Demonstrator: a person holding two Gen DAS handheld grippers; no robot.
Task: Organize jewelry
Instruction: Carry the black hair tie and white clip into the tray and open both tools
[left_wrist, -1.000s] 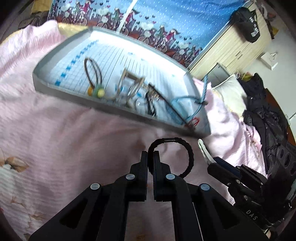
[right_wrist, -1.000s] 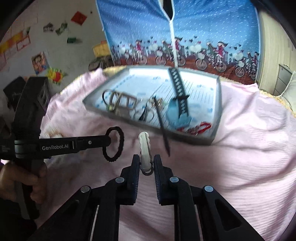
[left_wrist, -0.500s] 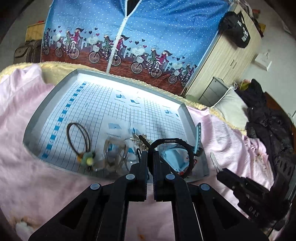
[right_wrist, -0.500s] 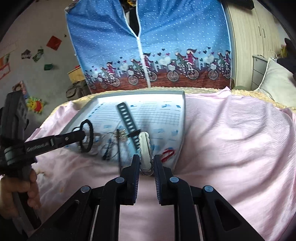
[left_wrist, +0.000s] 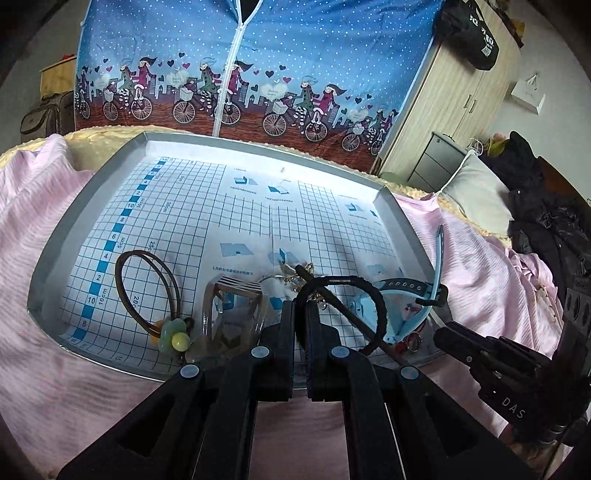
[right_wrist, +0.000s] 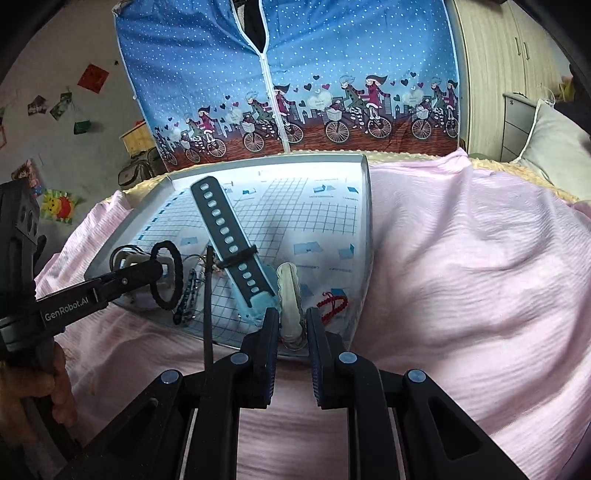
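Mostly done: tray (left_wrist: 48, 258) on the bed already holds several pieces, left claw (left_wrist: 300, 306) pinching black hair tie (left_wrist: 369, 291) and right claw (right_wrist: 290, 321) gripping white clip (right_wrist: 290, 291) over its near edge, both unreleased.

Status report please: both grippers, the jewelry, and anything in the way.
Left gripper shut on black bracelet. Right gripper shut on white hair clip. Both over tray; near edge crowded.

Home bedroom, bed (right_wrist: 461, 258), pillow (left_wrist: 476, 192), wardrobe (left_wrist: 454, 107)
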